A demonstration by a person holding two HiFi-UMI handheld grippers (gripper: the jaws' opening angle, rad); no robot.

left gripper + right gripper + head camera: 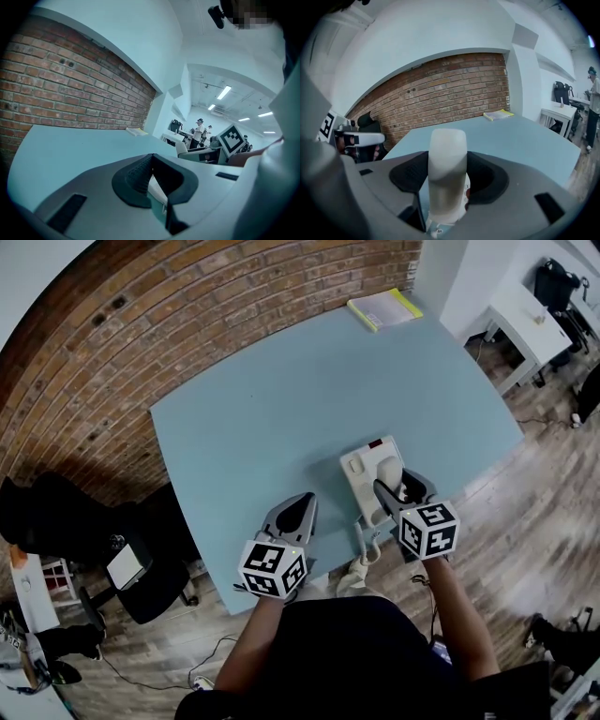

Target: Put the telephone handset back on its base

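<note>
My right claw grips the cream plastic telephone handset just above its cream base, right of centre. As far as I can tell, it is not yet seated. Next I should lower it squarely and let go. My left claw is closed and empty over the pale blue tabletop, with a red brick wall at upper left.

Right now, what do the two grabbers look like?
The left gripper and right gripper are both grey, with dark ridged pads. Each carries a white cube with black square markers. The person wears a black top.
</note>
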